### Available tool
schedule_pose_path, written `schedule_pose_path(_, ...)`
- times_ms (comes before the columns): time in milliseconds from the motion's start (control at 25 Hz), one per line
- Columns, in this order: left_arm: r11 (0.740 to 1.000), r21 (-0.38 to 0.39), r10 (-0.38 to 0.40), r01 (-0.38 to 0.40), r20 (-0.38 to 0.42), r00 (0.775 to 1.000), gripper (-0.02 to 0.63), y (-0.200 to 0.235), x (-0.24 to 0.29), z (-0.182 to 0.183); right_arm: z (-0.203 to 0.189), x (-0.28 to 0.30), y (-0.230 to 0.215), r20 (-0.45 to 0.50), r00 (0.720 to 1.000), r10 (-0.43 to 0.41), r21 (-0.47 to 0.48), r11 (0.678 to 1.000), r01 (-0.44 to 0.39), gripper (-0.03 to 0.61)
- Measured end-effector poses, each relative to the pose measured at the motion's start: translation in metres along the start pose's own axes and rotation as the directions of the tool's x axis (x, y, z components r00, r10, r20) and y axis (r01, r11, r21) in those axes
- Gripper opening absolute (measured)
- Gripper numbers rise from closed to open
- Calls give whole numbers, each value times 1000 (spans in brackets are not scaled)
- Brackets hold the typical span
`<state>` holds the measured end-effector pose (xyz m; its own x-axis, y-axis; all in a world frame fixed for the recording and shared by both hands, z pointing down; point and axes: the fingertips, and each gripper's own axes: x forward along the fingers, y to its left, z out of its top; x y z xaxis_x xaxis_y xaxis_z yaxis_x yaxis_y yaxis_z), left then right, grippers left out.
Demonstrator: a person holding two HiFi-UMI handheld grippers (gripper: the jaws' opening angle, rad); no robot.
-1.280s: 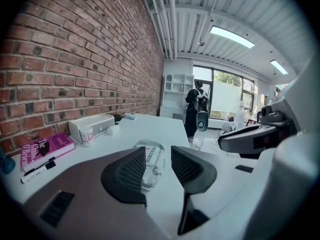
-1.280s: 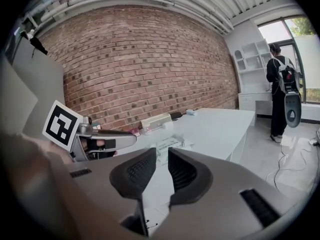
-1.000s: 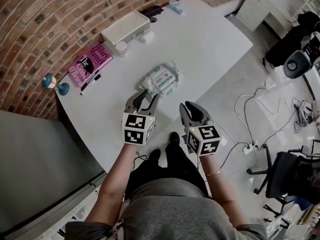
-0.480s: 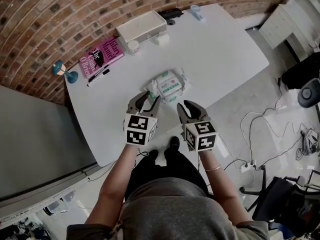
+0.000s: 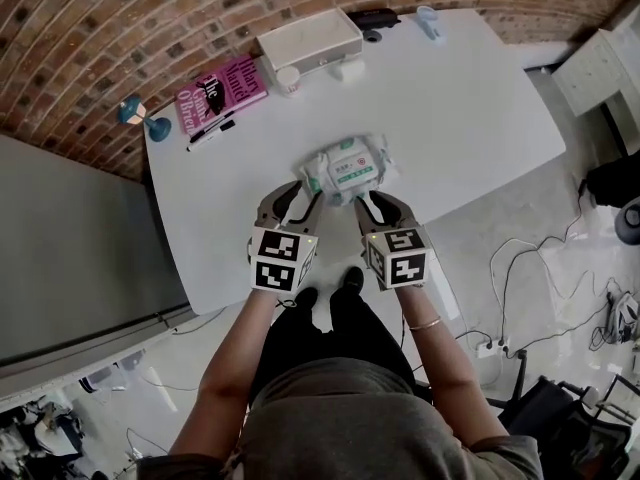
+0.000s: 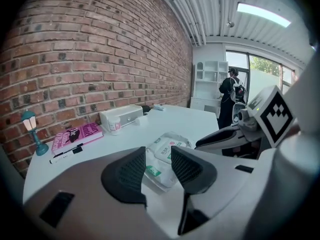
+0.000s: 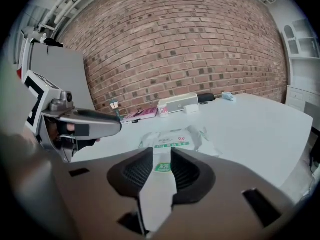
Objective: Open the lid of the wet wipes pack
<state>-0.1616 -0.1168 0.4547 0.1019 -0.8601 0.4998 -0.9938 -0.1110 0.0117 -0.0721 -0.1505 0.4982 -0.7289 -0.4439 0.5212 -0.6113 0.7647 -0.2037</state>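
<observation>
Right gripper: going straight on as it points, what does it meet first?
The wet wipes pack, likely its near edge, though depth is unclear. Fingers of the right gripper have just been opening, nothing clearly between them.

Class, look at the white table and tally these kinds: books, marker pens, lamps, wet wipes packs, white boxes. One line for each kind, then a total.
Books: 1, the pink book
Marker pens: 1, the marker pen
Lamps: 1, the small blue lamp
Wet wipes packs: 1, the wet wipes pack
White boxes: 1, the white box
Total: 5
</observation>
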Motion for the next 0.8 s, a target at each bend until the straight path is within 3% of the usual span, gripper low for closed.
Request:
schedule_pose_path(440,999,-6,42,-42,-28,999,150,14,7,2,-16,32,-6,-104,994,31,-25,999,-34,130)
schedule_pose_path(800,996,86,-28,35,-88,996,153,-3,28,11,-24,41,-6,-139,990,32,-35,999,-38,120)
